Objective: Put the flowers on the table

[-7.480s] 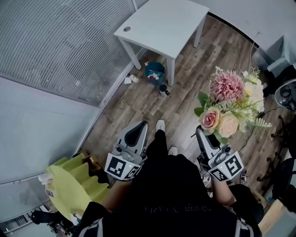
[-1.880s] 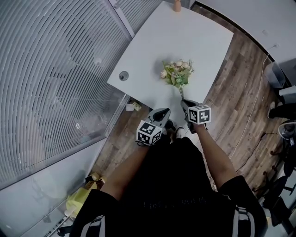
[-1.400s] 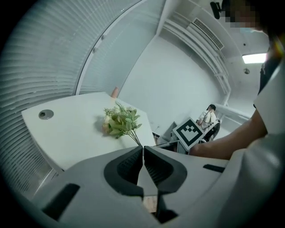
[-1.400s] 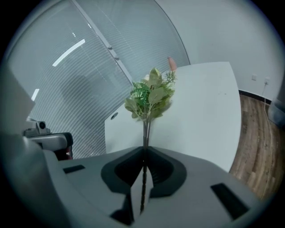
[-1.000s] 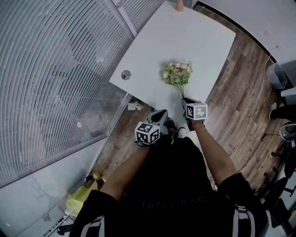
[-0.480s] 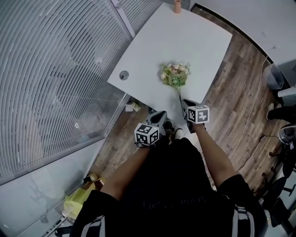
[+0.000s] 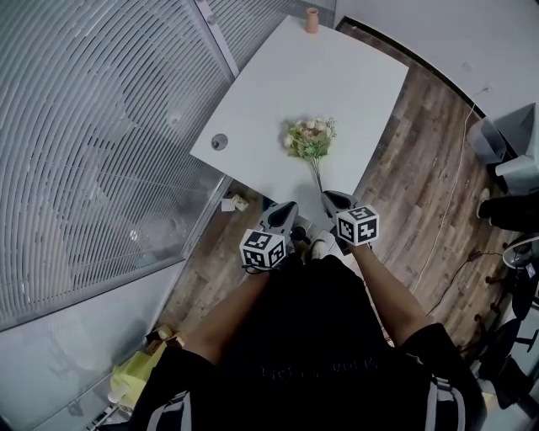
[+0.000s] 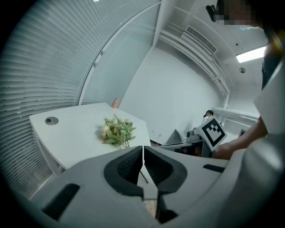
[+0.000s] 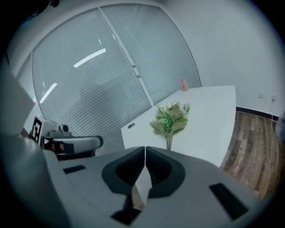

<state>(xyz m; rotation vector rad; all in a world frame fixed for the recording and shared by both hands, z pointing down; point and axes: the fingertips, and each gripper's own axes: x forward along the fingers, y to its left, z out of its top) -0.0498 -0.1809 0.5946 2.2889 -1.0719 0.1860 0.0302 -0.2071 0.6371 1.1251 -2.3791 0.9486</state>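
A bouquet of pale pink and cream flowers [image 7: 308, 137] with green leaves lies on the white table [image 7: 337, 84], its stems pointing toward me. My right gripper [image 7: 330, 199] hovers at the table's near edge just short of the stem ends, jaws shut with nothing between them. My left gripper [image 7: 284, 209] hangs beside it to the left, also shut and empty. The left gripper view shows the flowers [image 8: 117, 131] ahead of the left gripper [image 8: 143, 151]. In the right gripper view the flowers [image 9: 170, 118] lie straight beyond the right gripper [image 9: 145, 153].
A small peach cylinder [image 7: 312, 18] stands at the table's far edge, and a round cable hole [image 7: 219, 141] is near its left corner. Window blinds [image 7: 93, 126] run along the left. Wooden floor [image 7: 421, 160] lies to the right, with a cable and chairs there.
The bouquet, carried in the right gripper seconds ago, now rests on the table. Both grippers have drawn back a little toward the near edge over the last second.
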